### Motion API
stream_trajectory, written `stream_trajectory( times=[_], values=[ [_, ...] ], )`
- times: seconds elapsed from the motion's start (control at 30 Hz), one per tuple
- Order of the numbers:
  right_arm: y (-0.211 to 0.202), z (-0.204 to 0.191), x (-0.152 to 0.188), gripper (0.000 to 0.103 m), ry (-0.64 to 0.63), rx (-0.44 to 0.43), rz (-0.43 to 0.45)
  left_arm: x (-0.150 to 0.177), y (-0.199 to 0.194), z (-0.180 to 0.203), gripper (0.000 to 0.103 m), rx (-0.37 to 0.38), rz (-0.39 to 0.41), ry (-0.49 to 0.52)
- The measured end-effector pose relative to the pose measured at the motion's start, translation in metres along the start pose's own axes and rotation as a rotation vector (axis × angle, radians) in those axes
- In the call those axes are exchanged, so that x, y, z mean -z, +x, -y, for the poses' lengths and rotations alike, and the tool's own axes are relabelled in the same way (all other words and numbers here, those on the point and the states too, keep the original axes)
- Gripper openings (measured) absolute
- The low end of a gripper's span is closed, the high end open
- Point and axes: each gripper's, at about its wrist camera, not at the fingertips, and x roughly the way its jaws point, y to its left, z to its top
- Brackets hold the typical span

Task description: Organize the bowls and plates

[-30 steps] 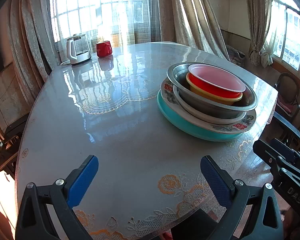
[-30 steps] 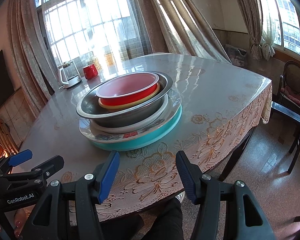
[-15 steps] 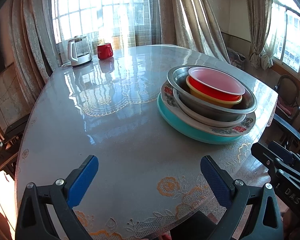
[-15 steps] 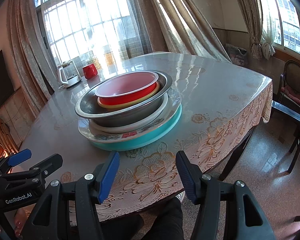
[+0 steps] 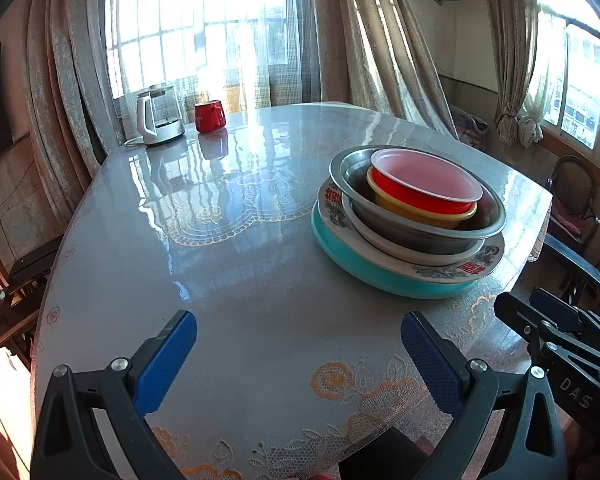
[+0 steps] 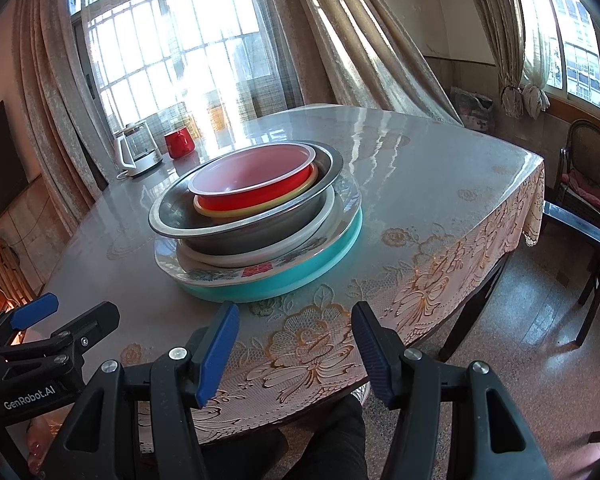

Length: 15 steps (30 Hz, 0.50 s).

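While both hover level | left gripper gapes empty; right gripper gapes empty near stacked bowls

Glossy grey table under lace cloth with orange flowers. Stacked: teal plate, white plate with floral rim and red characters, silver bowl, yellow bowl, red bowl with pale pink inside. Red mug. Blue gripper pads.

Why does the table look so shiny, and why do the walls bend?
Left wrist view: window sunlight glares off the glossy table, washing out the panes. Right wrist view: same backlight, and the fisheye lens bows the curtains and darkens the corners; the bowls stay sharp.
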Motion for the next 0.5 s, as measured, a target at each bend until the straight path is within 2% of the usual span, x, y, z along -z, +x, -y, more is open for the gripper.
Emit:
stream_trajectory(
  times=[0.2,0.4,0.5],
  values=[
    [-0.0002,-0.0002,-0.0002,0.059,0.001,0.001,-0.001,-0.001,-0.0049,0.0035,0.103,-0.044,0.039,0.003],
    [0.0004,0.0007,0.0,0.059,0.004,0.004,-0.002,-0.0014,-0.0044,0.0067,0.103,-0.01,0.02,0.0],
    [0.0008,0.0018,0.0,0.059,0.005,0.003,-0.002,-0.0006,-0.0048,0.0099,0.103,-0.024,0.022,0.011]
  ],
)
